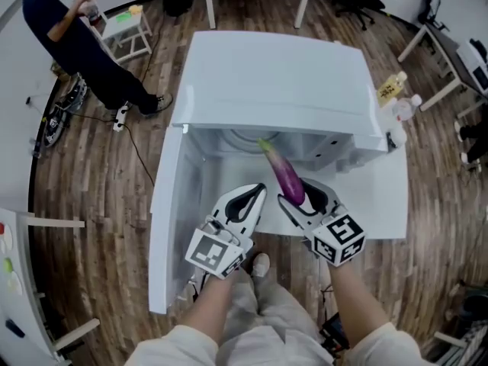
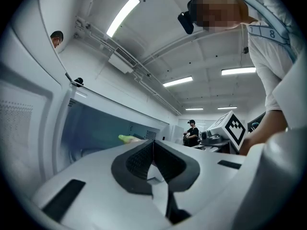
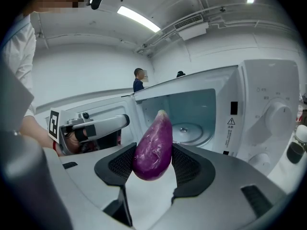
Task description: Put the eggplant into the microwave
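A purple eggplant (image 1: 287,177) with a green stem points toward the open white microwave (image 1: 282,82). My right gripper (image 1: 296,195) is shut on its thick end. In the right gripper view the eggplant (image 3: 153,146) stands between the dark pads (image 3: 188,166), in front of the cavity and its glass turntable (image 3: 188,129). My left gripper (image 1: 254,195) hovers just left of it, shut with nothing between its pads. In the left gripper view its gripper (image 2: 153,153) faces the cavity, and only the eggplant's green tip (image 2: 125,138) shows.
The microwave door (image 1: 164,235) hangs open at the left. Its control panel with dials (image 3: 273,116) is right of the cavity. Bottles (image 1: 395,97) stand on the table at the right. A person in dark clothes (image 1: 72,40) stands far left by a small white table (image 1: 126,25).
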The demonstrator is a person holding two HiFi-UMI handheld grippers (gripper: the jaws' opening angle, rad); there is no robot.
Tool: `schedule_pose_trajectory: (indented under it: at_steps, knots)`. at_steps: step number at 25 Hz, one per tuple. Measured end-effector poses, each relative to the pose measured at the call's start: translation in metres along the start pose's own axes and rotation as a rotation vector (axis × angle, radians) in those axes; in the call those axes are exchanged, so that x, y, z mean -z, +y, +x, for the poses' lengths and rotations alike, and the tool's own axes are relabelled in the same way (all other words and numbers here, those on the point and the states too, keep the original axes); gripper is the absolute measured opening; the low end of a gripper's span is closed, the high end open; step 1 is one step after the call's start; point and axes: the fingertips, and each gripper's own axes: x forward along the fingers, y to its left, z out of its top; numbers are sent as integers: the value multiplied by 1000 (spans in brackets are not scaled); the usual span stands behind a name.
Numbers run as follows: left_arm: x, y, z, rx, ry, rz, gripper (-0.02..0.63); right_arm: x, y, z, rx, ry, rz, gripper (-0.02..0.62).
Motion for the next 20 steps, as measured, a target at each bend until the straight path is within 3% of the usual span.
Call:
schedule_pose_trajectory:
  at_steps: [6,20]
  knots:
    - [3,26,6,-27,-15,2,6,5,-15,34,22,28,11,245]
    - [30,64,11,-84,41,-26,6,8,-40,93,55,67,-1,245]
